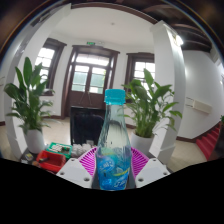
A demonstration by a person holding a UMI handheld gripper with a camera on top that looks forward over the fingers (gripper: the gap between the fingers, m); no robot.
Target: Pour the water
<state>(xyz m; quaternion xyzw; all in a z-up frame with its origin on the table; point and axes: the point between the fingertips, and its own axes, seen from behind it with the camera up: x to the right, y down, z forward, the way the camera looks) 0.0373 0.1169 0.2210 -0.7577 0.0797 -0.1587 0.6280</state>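
Note:
A clear plastic water bottle [113,140] with a light blue cap [115,97] and a blue label [113,172] stands upright between my fingers. My gripper [113,165] is shut on the bottle, with the magenta pads [88,160] pressed against both sides of its labelled lower part. The bottle looks lifted, since nothing supporting shows beneath it. Its base is hidden below the fingers.
Two leafy potted plants stand beyond, one to the left [32,100] and one to the right [152,105]. A dark double door [92,85] with windows is at the back. Small red and green items [55,153] lie left of the fingers.

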